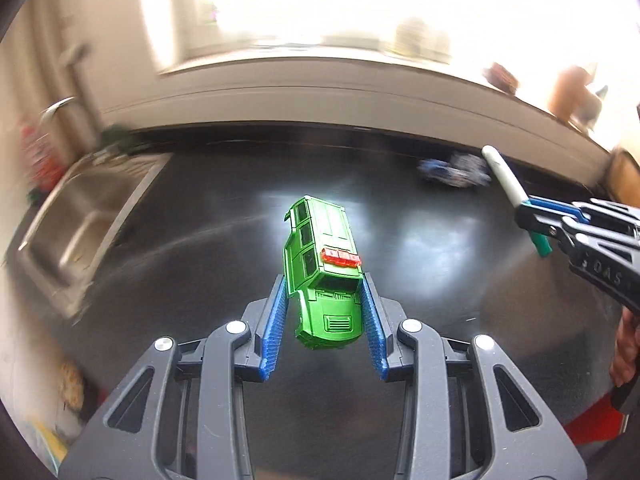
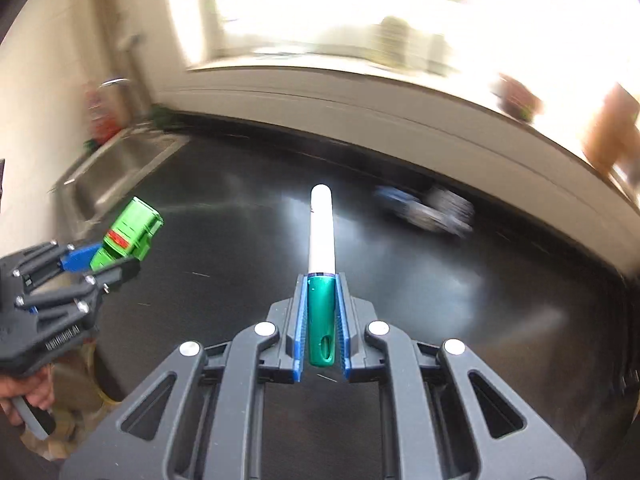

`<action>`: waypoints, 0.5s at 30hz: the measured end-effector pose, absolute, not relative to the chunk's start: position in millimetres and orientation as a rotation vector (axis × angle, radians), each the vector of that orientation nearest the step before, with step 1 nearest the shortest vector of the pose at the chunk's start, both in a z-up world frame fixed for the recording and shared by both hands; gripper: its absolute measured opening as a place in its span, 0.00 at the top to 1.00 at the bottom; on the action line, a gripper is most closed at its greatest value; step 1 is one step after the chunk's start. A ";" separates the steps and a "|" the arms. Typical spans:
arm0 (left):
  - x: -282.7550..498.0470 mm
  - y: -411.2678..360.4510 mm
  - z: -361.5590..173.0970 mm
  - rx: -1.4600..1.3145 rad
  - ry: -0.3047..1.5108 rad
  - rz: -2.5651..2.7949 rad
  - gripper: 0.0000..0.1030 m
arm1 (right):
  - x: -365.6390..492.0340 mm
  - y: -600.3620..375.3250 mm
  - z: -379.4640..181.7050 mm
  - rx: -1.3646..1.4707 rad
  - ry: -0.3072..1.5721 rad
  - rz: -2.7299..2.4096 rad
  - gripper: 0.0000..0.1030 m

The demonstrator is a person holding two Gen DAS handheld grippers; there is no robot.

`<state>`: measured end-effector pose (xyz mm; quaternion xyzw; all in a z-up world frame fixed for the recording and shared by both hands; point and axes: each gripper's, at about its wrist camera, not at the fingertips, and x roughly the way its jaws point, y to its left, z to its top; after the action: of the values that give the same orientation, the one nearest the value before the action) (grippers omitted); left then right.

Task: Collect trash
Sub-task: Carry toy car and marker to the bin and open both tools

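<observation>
My left gripper (image 1: 325, 280) is shut on a green toy car body (image 1: 320, 264) with a red roof light, held above the black counter (image 1: 200, 264). It also shows in the right wrist view (image 2: 130, 234), with the left gripper (image 2: 108, 266) at the left edge. My right gripper (image 2: 321, 280) is shut on a marker (image 2: 321, 248) with a white barrel and a green cap, pointing forward. In the left wrist view the marker (image 1: 505, 178) and the right gripper (image 1: 536, 216) are at the right. A crumpled blue and white wrapper (image 1: 456, 170) (image 2: 432, 208) lies on the counter near the back wall.
A steel sink (image 1: 80, 216) (image 2: 116, 168) with a tap sits at the counter's left end. A bright window with a sill runs along the back wall. Blurred brown and red objects (image 2: 608, 128) stand at the back right. The view is motion-blurred.
</observation>
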<state>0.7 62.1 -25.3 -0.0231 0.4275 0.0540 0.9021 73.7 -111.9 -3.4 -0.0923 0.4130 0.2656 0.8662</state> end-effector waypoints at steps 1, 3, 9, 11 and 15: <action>-12.6 79.3 -24.9 -0.063 0.880 0.157 0.65 | 68.1 -83.8 -1.9 -0.203 0.867 0.626 0.86; -45.5 116.7 -26.6 -0.105 0.883 0.256 0.65 | 55.5 -40.2 -2.7 -0.222 0.876 0.728 0.86; -145.9 206.9 -63.4 -0.259 0.931 0.533 0.65 | -20.0 111.0 -27.0 -0.351 0.943 1.077 0.86; -184.2 234.1 -88.1 -0.333 0.976 0.625 0.65 | -55.6 158.8 -45.1 -0.401 0.984 1.197 0.86; -249.7 275.9 -141.7 -0.467 1.028 0.752 0.65 | -108.4 226.5 -84.2 -0.457 1.082 1.344 0.86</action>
<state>-249.7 275.9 -141.7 -0.2158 0.4756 0.3480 0.7785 -108.4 226.5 -84.2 -0.1992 0.4718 0.5864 0.6276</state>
